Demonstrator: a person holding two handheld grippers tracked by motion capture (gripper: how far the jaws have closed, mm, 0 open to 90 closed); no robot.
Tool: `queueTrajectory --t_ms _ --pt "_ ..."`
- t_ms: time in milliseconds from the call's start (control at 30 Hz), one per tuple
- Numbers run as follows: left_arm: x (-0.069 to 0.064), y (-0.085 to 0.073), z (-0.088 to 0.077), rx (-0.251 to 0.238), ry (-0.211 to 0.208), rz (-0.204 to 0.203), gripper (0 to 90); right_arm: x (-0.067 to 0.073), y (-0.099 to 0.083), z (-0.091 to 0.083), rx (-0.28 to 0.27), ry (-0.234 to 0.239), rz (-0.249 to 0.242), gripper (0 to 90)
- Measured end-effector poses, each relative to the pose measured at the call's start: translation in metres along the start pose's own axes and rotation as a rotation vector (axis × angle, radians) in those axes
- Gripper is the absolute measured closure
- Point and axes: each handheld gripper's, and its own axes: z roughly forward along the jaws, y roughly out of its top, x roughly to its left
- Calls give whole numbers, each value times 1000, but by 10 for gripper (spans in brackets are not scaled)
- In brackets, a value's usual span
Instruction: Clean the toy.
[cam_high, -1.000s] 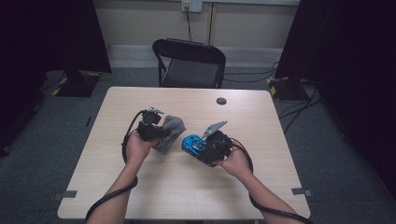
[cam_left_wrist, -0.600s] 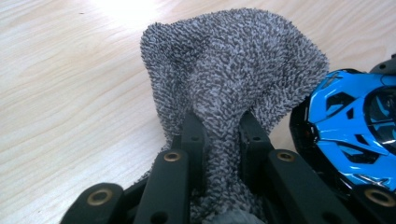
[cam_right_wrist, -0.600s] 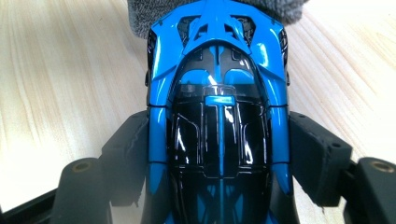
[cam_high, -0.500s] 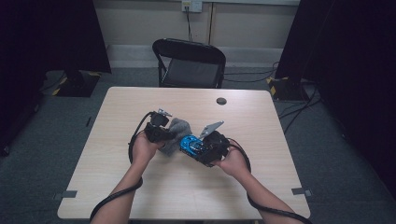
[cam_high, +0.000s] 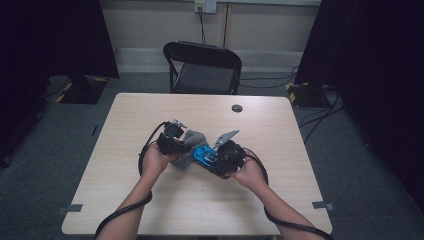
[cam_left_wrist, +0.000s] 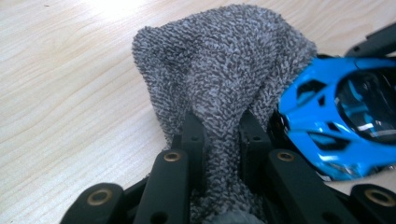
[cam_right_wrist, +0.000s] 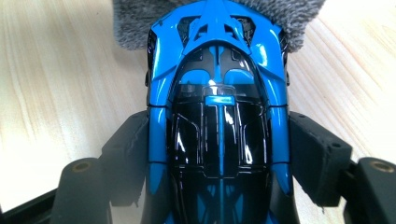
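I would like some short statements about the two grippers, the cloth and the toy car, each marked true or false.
1. The left gripper is shut on the grey cloth. True.
2. The right gripper holds a red toy car. False: the toy car is blue and black.
3. The cloth touches the car. True.
4. The chair stands on the table. False: it stands on the floor behind it.
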Motion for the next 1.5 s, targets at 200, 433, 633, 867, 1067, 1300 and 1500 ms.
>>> queueTrajectory --t_ms 200,433,633,867,1067,1300,1500 --pt "0 -3 -4 -5 -10 -4 765 -3 -2 -1 3 -8 7 288" --pt "4 -9 -10 -3 6 -20 764 -4 -3 -3 10 -18 12 289" --pt "2 -15 -15 -8 -18 -11 764 -10 -6 -5 7 -34 35 288" --pt "-1 -23 -17 -13 -44 -11 764 -13 -7 -4 10 -40 45 289" --pt "-6 -31 -19 -14 -69 1 764 -18 -7 -6 9 -58 61 288" --pt "-14 -35 -21 -10 -86 24 762 -24 -6 -8 1 -64 82 288" --pt "-10 -35 -29 -28 -74 15 762 -23 -5 -10 1 -65 72 288"
